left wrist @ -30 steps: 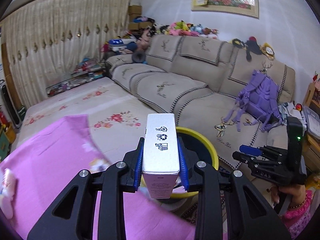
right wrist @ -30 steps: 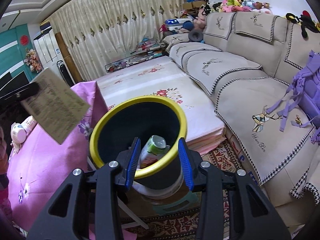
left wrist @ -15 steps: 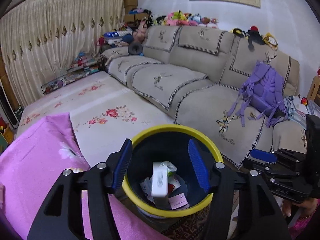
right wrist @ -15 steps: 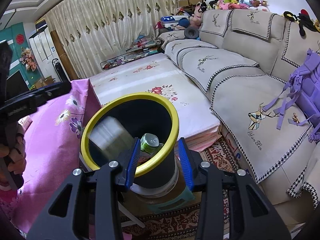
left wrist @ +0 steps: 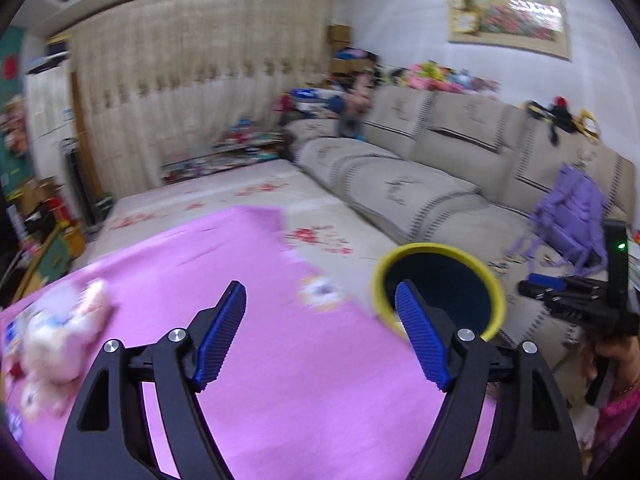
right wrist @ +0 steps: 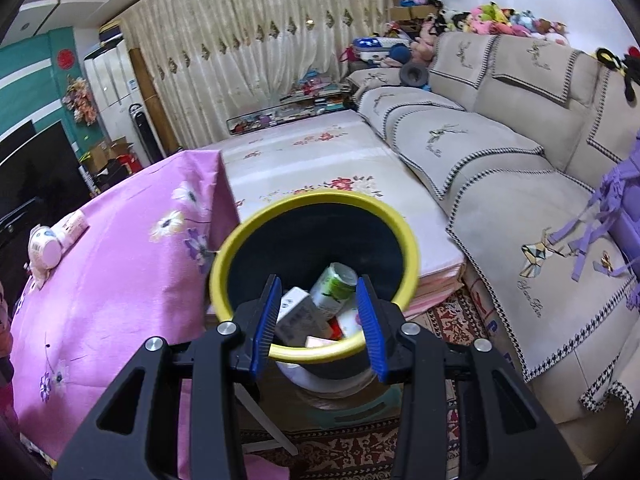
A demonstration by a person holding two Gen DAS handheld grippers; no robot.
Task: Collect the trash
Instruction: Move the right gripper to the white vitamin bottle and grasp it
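Note:
My left gripper (left wrist: pixel 320 292) hovers over the pink tablecloth (left wrist: pixel 248 264); its jaws are opening wide with nothing between them. To its right stands the yellow-rimmed dark bin (left wrist: pixel 438 248). In the right wrist view the bin (right wrist: pixel 316 200) holds a white carton (right wrist: pixel 298 316), a green can (right wrist: pixel 334 290) and other scraps. My right gripper (right wrist: pixel 318 284) hangs just above the bin's near rim, partly open and empty; it also shows as the right gripper (left wrist: pixel 528 286) beside the bin. A small pink-white bottle (right wrist: pixel 44 246) and a wrapper (right wrist: pixel 72 224) lie on the cloth's far left, blurred as the litter (left wrist: pixel 68 332).
A beige sofa (right wrist: pixel 500 152) with a purple backpack (left wrist: pixel 572 220) runs along the right. A floral mattress (right wrist: pixel 320 160) lies behind the bin. The bin rests on a stool over a patterned rug (right wrist: pixel 440 320). A dark TV (right wrist: pixel 36 160) stands at the far left.
The left gripper let go of the white carton, which dropped into the bin. It then swung left over the pink cloth with its jaws spreading. The right gripper shifted only slightly.

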